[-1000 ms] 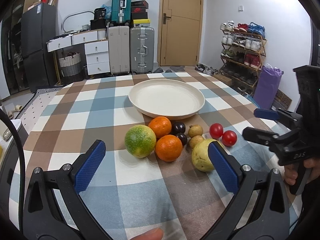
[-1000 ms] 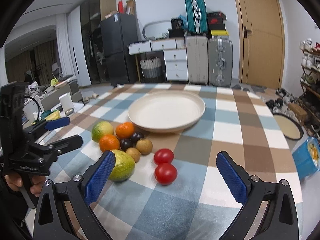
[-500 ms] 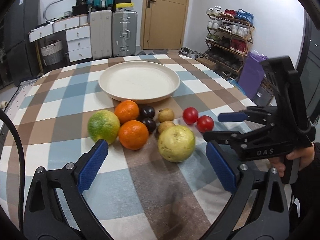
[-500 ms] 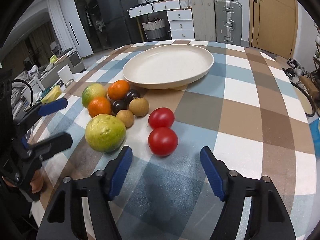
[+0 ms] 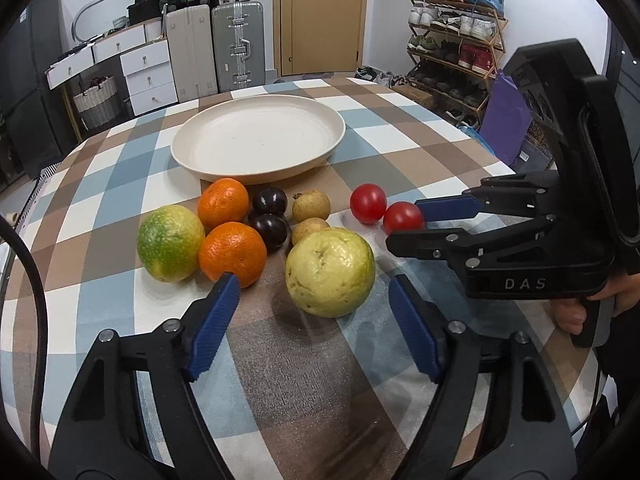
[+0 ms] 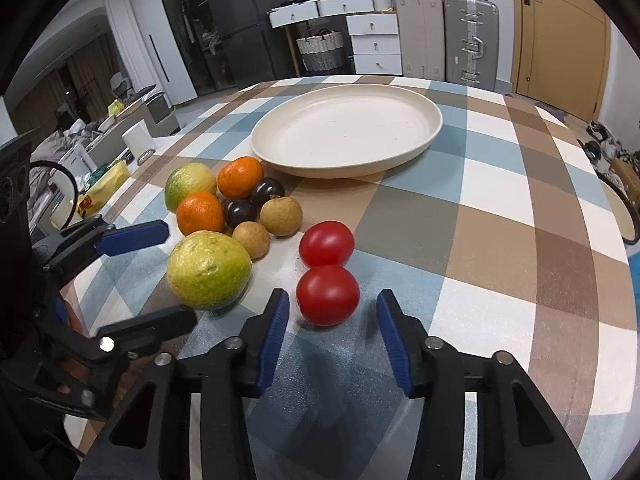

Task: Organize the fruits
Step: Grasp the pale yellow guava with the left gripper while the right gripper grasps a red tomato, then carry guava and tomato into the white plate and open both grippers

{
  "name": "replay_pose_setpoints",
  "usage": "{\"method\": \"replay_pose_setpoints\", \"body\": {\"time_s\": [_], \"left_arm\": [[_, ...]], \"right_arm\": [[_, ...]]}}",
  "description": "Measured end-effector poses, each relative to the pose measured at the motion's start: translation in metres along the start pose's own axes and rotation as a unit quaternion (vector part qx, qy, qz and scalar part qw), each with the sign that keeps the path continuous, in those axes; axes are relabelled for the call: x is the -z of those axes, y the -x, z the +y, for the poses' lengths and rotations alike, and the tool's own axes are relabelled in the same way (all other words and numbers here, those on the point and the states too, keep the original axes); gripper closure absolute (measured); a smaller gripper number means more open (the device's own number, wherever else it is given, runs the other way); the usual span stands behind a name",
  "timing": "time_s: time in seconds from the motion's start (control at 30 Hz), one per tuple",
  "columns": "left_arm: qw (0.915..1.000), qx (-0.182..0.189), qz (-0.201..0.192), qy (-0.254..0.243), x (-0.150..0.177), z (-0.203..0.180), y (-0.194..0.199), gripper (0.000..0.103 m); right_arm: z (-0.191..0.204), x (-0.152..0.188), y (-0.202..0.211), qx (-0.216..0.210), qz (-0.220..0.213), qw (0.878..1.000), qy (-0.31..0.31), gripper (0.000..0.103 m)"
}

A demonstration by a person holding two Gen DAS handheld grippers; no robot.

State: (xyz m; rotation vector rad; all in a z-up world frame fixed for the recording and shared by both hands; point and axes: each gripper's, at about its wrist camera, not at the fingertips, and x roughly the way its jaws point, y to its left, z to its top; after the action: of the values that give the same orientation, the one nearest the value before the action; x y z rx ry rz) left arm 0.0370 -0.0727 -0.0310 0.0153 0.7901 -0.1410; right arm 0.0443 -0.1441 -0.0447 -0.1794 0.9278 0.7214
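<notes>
A cream plate (image 5: 256, 168) (image 6: 348, 168) sits empty at the middle of the checked table. In front of it lie two oranges (image 5: 232, 254), a green-yellow citrus (image 5: 170, 242), two dark plums (image 5: 270, 200), two small brown fruits (image 5: 311, 205), two tomatoes and a big yellow-green guava (image 5: 330, 270) (image 6: 208, 270). My left gripper (image 5: 313, 280) (image 6: 182, 274) is closing, its tips on either side of the guava without touching it. My right gripper (image 6: 332, 298) (image 5: 404, 220) is closing too, straddling the nearer tomato (image 6: 328, 294) (image 5: 402, 218), with small gaps at both pads.
The second tomato (image 6: 326, 243) touches the nearer one. The table edge curves off at right (image 6: 624, 264) and left (image 5: 24, 216). Beyond it stand suitcases (image 5: 238, 46), white drawers (image 5: 148, 72) and a shoe rack (image 5: 452, 44). A hand (image 5: 572, 312) holds the right gripper.
Both grippers came down and forward toward the fruit while their jaws narrowed. The left now flanks the guava and the right flanks the nearer tomato. No fruit has moved.
</notes>
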Motion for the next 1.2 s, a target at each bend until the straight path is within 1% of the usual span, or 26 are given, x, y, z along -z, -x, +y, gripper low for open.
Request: {"method": "replay_pose_setpoints", "body": {"time_s": [0.07,0.13,0.2,0.27,0.37,0.57,0.73,0.87,1.03,1.2], "left_arm": [[1.0,0.001,0.004,0.001,-0.003,0.001,-0.004,0.031],[0.9999,0.006,0.012,0.001,-0.005,0.002,-0.009,0.039],[0.9997,0.017,0.019,0.001,-0.006,0.002,-0.012,0.05],[0.9995,0.026,0.019,0.005,-0.006,0.002,-0.013,0.056],[0.9992,0.036,0.018,0.005,-0.006,0.003,-0.015,0.056],[0.9977,0.062,0.013,0.023,-0.007,0.009,-0.01,0.057],[0.9975,0.065,-0.002,0.029,-0.011,0.015,0.001,0.057],[0.9972,0.063,-0.02,0.036,-0.018,0.022,0.014,0.057],[0.9967,0.058,-0.038,0.042,-0.027,0.034,0.023,0.057],[0.9965,0.049,-0.046,0.049,-0.035,0.047,0.025,0.057]], "right_arm": [[0.001,-0.001,-0.001,-0.003,-0.001,1.0,0.004,0.06],[0.001,-0.002,-0.002,-0.006,-0.002,1.0,0.004,0.061],[0.002,-0.003,-0.003,-0.006,-0.001,1.0,0.009,0.063],[0.002,-0.003,-0.004,-0.006,-0.003,1.0,0.01,0.065],[0.003,-0.003,-0.004,-0.004,-0.005,1.0,0.011,0.069],[0.002,-0.002,-0.004,-0.01,-0.01,1.0,-0.002,0.07],[0.002,-0.002,0.004,-0.022,-0.022,0.999,-0.009,0.07],[0.004,-0.005,0.016,-0.028,-0.046,0.999,-0.012,0.07],[0.007,-0.013,0.026,-0.024,-0.069,0.997,-0.014,0.07],[0.008,-0.021,0.029,-0.018,-0.082,0.996,-0.023,0.07]]}}
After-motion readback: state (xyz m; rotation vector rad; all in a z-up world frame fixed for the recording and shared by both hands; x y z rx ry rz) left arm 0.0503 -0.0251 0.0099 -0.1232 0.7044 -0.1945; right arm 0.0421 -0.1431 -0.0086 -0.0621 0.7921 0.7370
